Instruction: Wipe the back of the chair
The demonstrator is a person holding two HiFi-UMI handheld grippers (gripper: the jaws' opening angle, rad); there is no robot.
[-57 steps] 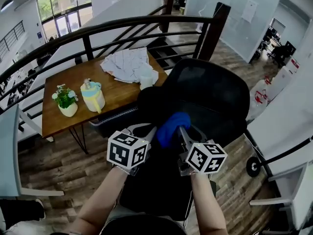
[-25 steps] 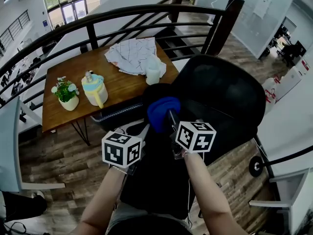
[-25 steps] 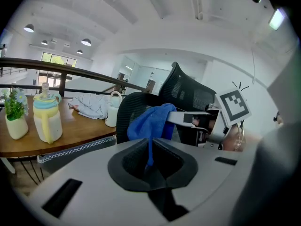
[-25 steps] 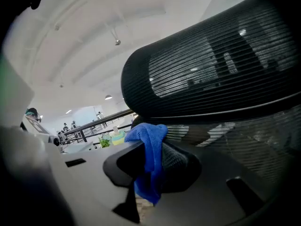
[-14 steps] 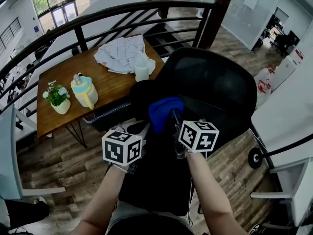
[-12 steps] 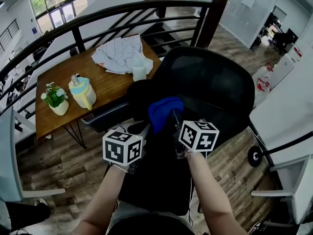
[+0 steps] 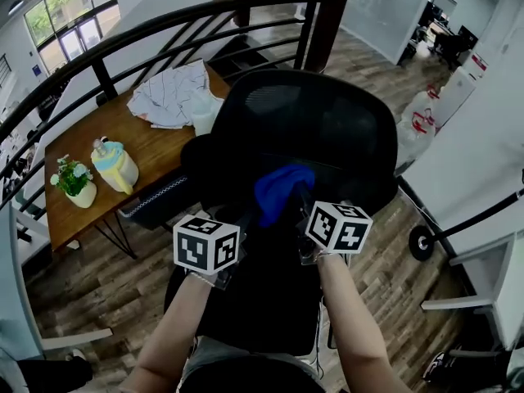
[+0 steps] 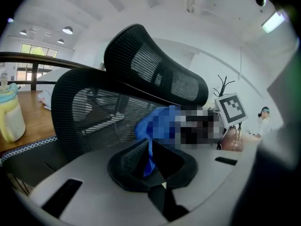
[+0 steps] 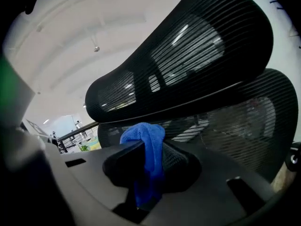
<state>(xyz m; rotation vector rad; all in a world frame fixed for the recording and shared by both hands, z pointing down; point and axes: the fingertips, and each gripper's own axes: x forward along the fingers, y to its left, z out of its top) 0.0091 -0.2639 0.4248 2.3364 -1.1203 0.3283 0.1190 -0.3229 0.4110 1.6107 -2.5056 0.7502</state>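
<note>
The black mesh chair back (image 7: 304,129) stands right in front of me, seen from above in the head view. A blue cloth (image 7: 281,191) is pressed against its lower part. My right gripper (image 7: 301,196) is shut on the cloth, which bulges out over its jaws (image 9: 149,147) in front of the mesh back (image 9: 244,112) and the headrest (image 9: 188,55). My left gripper (image 7: 246,217) sits just left of the cloth. Its jaws (image 8: 149,145) stand together with a thin blue strip of the cloth (image 8: 157,124) pinched between them.
A wooden table (image 7: 155,150) behind the chair carries a yellow and blue jug (image 7: 113,164), a potted plant (image 7: 72,180), a white cup (image 7: 203,109) and a checked cloth (image 7: 170,95). A black railing (image 7: 123,43) curves past it. A white desk frame (image 7: 483,301) stands at right.
The right gripper and the cloth have slid a little to the right along the chair back. The view has swung, so the table sits further left. The left gripper has barely moved.
</note>
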